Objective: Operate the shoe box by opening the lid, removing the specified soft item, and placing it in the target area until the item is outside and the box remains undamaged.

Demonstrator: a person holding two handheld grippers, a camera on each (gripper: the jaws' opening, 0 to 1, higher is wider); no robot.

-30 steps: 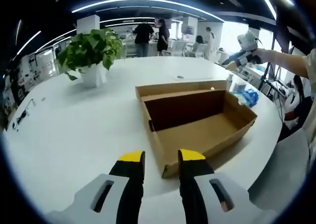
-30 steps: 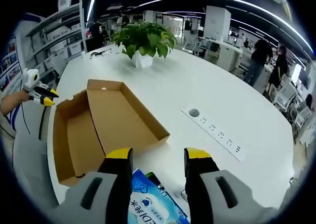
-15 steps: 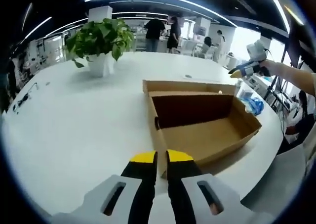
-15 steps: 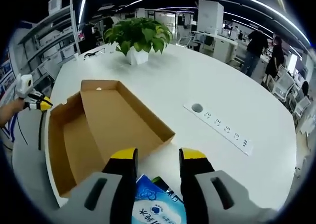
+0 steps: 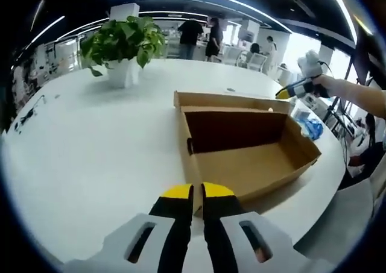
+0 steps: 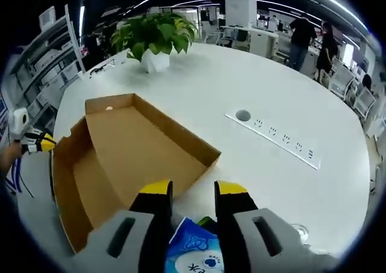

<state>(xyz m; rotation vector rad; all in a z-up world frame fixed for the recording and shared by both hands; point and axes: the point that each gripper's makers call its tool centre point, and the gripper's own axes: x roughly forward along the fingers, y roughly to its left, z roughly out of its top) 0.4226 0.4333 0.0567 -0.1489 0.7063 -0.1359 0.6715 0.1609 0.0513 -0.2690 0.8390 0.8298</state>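
One rectangular brown cardboard shoe box [image 5: 247, 146], lidless.

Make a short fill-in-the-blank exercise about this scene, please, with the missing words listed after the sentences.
1. The inside of the brown shoe box on the white table is ____.
2. The jaws of the left gripper are nearly ____.
3. The package between the jaws of the right gripper is ____ in colour.
4. The green plant stands in a ____ pot.

Missing words: empty; shut; blue; white

Illegible white characters on the blue packet [image 6: 194, 252].
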